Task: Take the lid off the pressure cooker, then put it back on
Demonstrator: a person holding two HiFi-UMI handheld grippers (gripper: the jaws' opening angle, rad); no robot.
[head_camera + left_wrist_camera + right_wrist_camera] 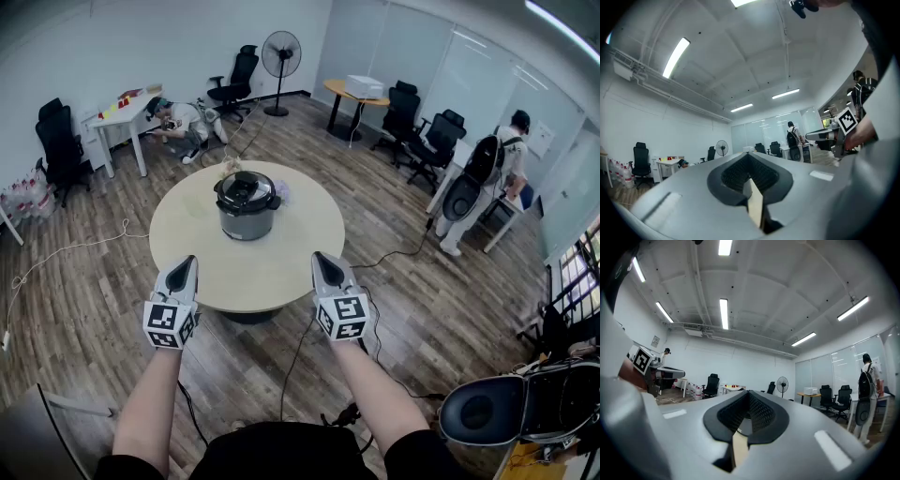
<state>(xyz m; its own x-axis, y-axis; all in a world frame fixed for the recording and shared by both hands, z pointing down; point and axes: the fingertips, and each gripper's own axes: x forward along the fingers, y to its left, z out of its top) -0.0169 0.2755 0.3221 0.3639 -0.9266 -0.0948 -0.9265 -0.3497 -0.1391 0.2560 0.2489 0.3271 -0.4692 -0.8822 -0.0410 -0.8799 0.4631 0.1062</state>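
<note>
Progress: the lid (pixel 246 190) sat closed on the pressure cooker (pixel 247 211). I judged lifting and refitting both still to do, though a finished task would have looked the same.
Cooker: it stood upright on the round worktop (pixel 202 267), past its middle.
Left gripper (pixel 189 261): my jaws were closed together, empty, at the near rim.
Right gripper (pixel 322 258): my jaws were likewise closed and empty.
Cooker to jaws: ahead, between both grippers, well apart from each.
</note>
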